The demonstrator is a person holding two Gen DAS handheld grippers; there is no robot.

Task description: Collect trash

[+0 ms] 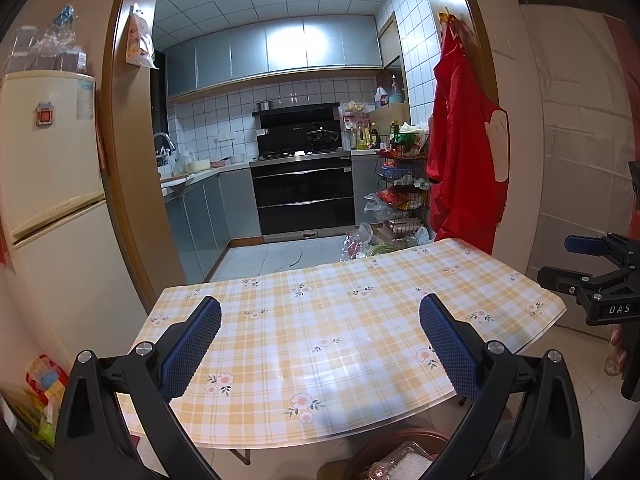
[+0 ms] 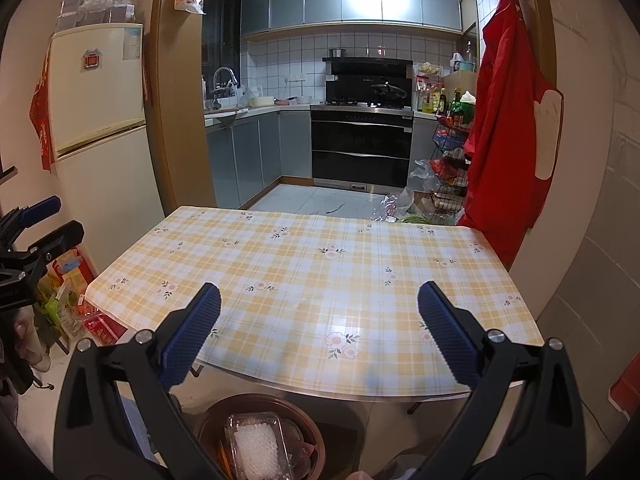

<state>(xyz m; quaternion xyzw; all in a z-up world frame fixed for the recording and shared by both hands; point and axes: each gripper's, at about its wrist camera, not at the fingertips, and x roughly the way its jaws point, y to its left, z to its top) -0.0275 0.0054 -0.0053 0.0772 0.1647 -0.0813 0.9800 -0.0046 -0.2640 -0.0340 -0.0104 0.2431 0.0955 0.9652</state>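
**Trash sits in the brown bin below the near table edge; both your grippers hang open over the table**

The trash you can see is a clear plastic clamshell container with white foam padding inside (image 2: 256, 446). It lies on top of other scraps in a round reddish-brown bin (image 2: 208, 428) on the floor, just below the near edge of the table and between your two grippers. In the left wrist view the same bin shows at the bottom right of centre, its rim partly hidden behind your gripper's right finger.

Your right gripper (image 2: 319, 334) is held above the near edge of the table, its two blue textured pads (image 2: 192, 334) spread wide apart with nothing between them. Your left gripper (image 1: 320, 346) is in the same pose, jaws wide and empty, above the table's near left part. Each gripper shows at the edge of the other's view, with a bit of the hand holding it.

The table (image 2: 312, 280) wears a glossy yellow-and-white checked cloth printed with small flowers.

To the left stands a cream two-door refrigerator (image 2: 98, 120), with colourful packages on the floor near its foot. Past the table a wood-framed doorway opens onto a kitchen with grey cabinets and a black stove and oven (image 2: 362, 148). A red apron (image 2: 504, 128) hangs on the right side of the doorway, beside a wire rack of groceries.
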